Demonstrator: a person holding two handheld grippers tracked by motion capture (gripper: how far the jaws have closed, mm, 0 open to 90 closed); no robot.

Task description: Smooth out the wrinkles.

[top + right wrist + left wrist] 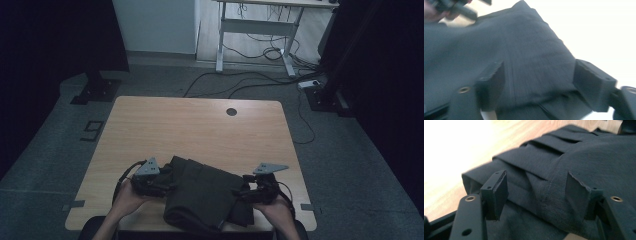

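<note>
Folded dark garment (202,192) between open tongs

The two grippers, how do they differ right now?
The left gripper sits at the garment's left side, the right gripper at its right. The left gripper view is sharp and shows stacked folds; the right gripper view is blurred and shows smooth cloth. Both have open jaws straddling the cloth.

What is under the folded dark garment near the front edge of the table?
The folded dark garment lies on the wooden table, which shows bare around it. Whatever might lie beneath it or between its folds is covered.
</note>
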